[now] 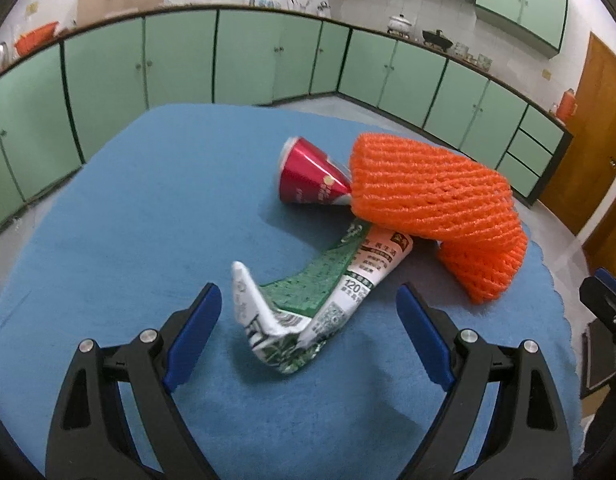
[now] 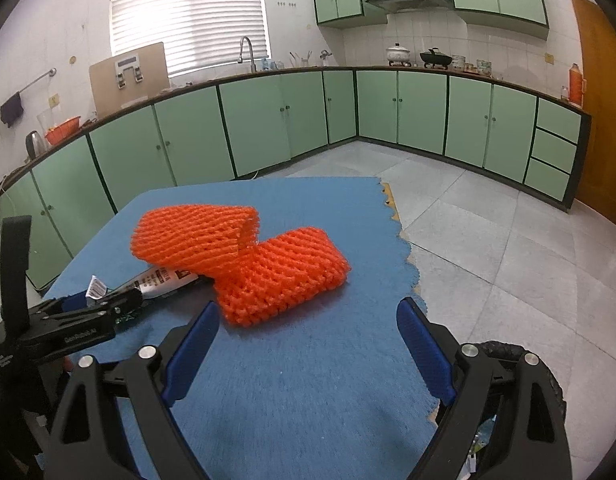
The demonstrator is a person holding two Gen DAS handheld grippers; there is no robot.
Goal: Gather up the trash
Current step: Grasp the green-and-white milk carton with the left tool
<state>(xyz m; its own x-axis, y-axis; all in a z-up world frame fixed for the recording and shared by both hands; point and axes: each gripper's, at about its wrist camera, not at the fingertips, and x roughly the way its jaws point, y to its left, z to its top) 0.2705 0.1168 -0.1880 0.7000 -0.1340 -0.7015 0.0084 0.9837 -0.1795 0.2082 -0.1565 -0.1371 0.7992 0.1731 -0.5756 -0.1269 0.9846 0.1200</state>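
Observation:
A crumpled green-and-white carton wrapper (image 1: 308, 308) lies on the blue mat (image 1: 127, 220), and my left gripper (image 1: 308, 332) stands open around its near end without pressing on it. Behind it lies a crushed red can (image 1: 308, 178), partly covered by a folded orange foam net (image 1: 432, 204). In the right wrist view the orange foam net (image 2: 259, 256) lies just ahead of my right gripper (image 2: 308, 336), which is open with nothing between its fingers. The left gripper's fingers (image 2: 83, 312) show at the left there, beside the wrapper (image 2: 163, 278).
The blue mat (image 2: 308, 392) has a scalloped right edge. A black-lined bin (image 2: 520, 380) with rubbish in it stands below that edge at lower right. Green kitchen cabinets (image 2: 267, 120) and tiled floor (image 2: 488, 240) lie beyond.

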